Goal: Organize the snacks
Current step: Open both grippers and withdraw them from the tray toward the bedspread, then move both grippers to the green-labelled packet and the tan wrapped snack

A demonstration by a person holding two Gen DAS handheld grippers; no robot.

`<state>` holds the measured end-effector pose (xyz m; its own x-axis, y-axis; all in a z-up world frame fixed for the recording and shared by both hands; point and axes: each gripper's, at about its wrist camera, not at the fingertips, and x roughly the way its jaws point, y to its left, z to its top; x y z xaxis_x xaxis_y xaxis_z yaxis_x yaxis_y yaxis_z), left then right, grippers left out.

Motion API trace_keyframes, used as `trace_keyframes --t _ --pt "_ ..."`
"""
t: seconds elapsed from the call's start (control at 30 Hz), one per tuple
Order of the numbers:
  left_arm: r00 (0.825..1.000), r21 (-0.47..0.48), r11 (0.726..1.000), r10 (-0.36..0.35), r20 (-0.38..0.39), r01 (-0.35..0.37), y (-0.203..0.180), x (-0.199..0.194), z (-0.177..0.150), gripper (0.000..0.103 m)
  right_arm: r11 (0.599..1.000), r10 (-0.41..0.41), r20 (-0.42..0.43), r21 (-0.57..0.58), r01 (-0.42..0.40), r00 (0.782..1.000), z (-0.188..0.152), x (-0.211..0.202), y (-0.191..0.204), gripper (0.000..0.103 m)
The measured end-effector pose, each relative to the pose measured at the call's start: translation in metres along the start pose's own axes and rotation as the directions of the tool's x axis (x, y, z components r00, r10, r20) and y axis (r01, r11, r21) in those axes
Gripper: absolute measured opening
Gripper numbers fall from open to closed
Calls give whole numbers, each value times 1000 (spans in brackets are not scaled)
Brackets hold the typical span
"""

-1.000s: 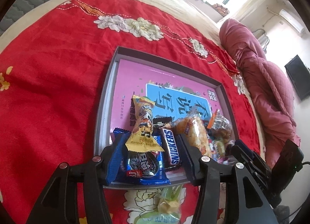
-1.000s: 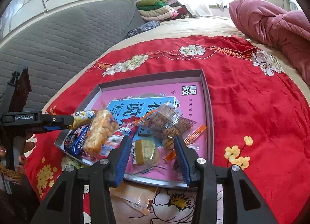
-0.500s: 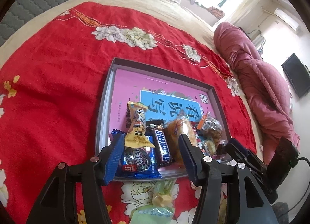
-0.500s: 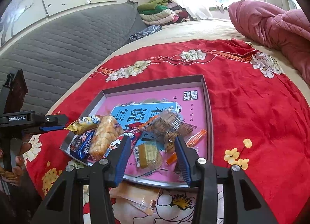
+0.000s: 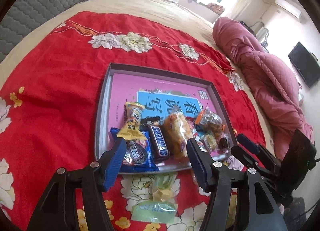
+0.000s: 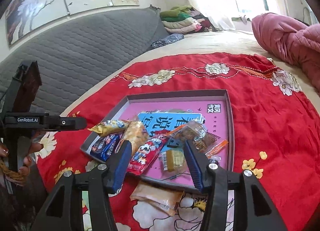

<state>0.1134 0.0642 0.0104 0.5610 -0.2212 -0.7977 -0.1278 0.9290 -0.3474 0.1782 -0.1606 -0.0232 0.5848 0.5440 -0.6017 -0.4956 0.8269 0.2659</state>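
Observation:
A grey tray (image 5: pixel 102 107) with a pink book inside lies on the red cloth. Several snacks sit at its near end: a blue cookie pack (image 5: pixel 138 155), a Snickers bar (image 5: pixel 159 143), a yellow wrapper (image 5: pixel 131 125) and an orange puffed pack (image 5: pixel 177 133). My left gripper (image 5: pixel 156 158) is open and empty, above the tray's near edge. A green packet (image 5: pixel 158 205) lies on the cloth below it. My right gripper (image 6: pixel 157 160) is open and empty over a red packet (image 6: pixel 146 155) and a biscuit (image 6: pixel 174 160). A tan packet (image 6: pixel 158 199) lies outside the tray (image 6: pixel 230 115).
A pink quilt (image 5: pixel 266 75) lies to the right on the bed. A grey padded headboard (image 6: pixel 80 55) rises on the left. Folded clothes (image 6: pixel 184 21) are stacked at the back. The other gripper (image 6: pixel 46 123) shows at the left of the right wrist view.
Both grippers have drawn back and up from the tray, so the tray looks smaller and farther. The snacks have not moved. Both stay open.

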Motion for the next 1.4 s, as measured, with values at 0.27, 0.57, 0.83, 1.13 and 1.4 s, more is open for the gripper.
trace_keyframes --t 0.27,0.57,0.83,1.13,1.4 --pt "1000 27 1000 -1 -18 1 -8 -4 -10 65 1000 26 -9 -10 -26 1000 -7 -12 8 54" --pt "999 65 998 3 -33 -1 -16 -7 -21 65 1000 12 -48 -11 -12 999 -16 -17 15 54" --pt "998 97 995 2 -61 4 -22 -5 -33 65 999 -1 -82 -38 -2 997 -23 -14 23 54" --pt "993 107 994 2 -115 10 -18 4 -51 65 997 -28 -124 -72 19 992 -32 -10 28 54" --pt "985 104 994 3 -171 15 -13 17 -66 65 994 -45 -178 -104 26 983 -37 4 26 55"
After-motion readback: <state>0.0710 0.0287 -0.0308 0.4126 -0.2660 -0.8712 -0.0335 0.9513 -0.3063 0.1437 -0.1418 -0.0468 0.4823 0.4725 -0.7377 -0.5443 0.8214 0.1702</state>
